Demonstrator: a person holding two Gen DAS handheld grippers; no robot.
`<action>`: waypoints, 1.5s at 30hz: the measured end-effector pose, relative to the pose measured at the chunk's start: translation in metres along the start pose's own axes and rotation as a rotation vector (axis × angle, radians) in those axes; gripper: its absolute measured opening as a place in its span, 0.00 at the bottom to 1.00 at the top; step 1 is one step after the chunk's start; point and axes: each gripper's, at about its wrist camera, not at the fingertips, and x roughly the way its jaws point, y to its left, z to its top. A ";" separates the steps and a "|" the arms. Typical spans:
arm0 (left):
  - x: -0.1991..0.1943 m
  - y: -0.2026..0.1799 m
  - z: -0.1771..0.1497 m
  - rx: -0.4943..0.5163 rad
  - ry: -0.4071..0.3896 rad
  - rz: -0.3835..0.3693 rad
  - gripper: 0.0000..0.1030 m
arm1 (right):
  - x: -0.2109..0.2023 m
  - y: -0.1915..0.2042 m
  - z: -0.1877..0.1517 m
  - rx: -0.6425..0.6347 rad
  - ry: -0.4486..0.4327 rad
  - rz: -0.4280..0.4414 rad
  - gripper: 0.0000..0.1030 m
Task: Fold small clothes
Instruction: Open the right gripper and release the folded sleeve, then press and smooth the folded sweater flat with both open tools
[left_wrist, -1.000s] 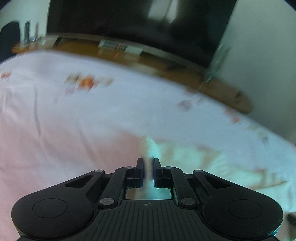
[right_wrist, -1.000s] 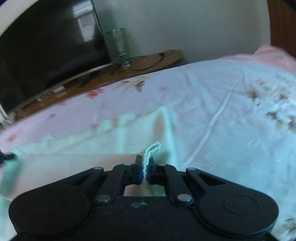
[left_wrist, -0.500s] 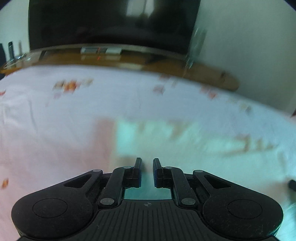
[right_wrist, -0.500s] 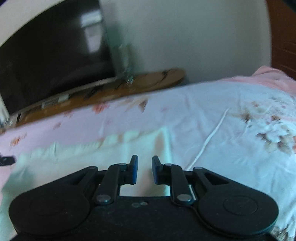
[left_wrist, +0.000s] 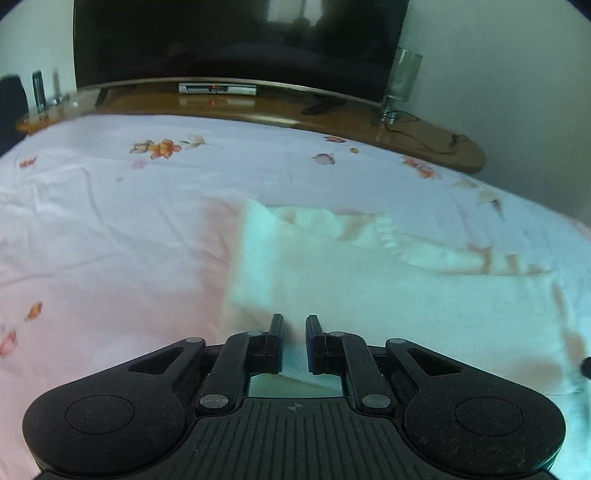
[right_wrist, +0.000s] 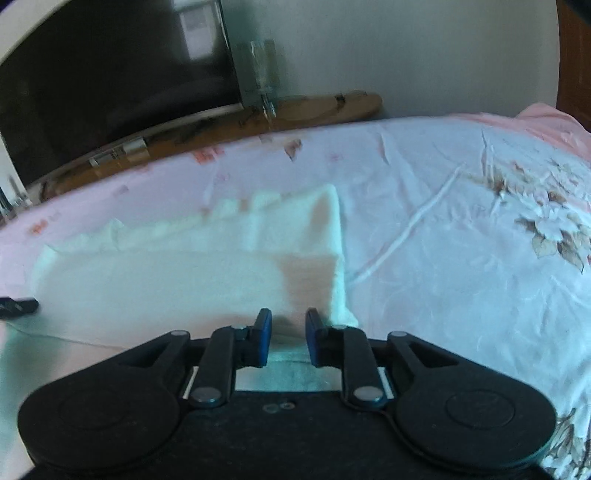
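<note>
The pale garment (left_wrist: 388, 295) lay folded flat on the floral bedsheet (left_wrist: 110, 240), its ruffled far edge bunched in 2 or 3 small ridges and the near layer smooth. The left gripper (left_wrist: 294, 341) hung over the garment's near left part, its jaws narrowly apart and opening, with no cloth caught between them. The right gripper (right_wrist: 288, 339) hung over the near right corner, jaws likewise a narrow gap and opening, pressing nothing.

Nothing lay on the garment or stood between it and either gripper. Beyond the bed ran a curved wooden shelf (left_wrist: 258, 107) carrying a dark television (left_wrist: 236, 40), a set-top box (left_wrist: 217, 88) and a clear glass vase (left_wrist: 404, 74).

Only the left view showed the box's red light and a remote (left_wrist: 319, 107) sharply; only the right view showed a large flower print (right_wrist: 554, 229) and pink bedding (right_wrist: 546, 118) at the far right.
</note>
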 end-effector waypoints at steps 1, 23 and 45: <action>-0.003 -0.002 -0.005 0.004 0.002 -0.002 0.49 | -0.004 0.002 0.001 -0.014 -0.010 0.003 0.24; -0.076 -0.044 -0.121 0.122 0.021 0.029 0.70 | -0.055 0.066 -0.074 -0.287 0.136 0.245 0.29; -0.167 -0.017 -0.215 0.223 0.005 -0.042 0.70 | -0.154 0.081 -0.160 -0.270 0.119 0.080 0.29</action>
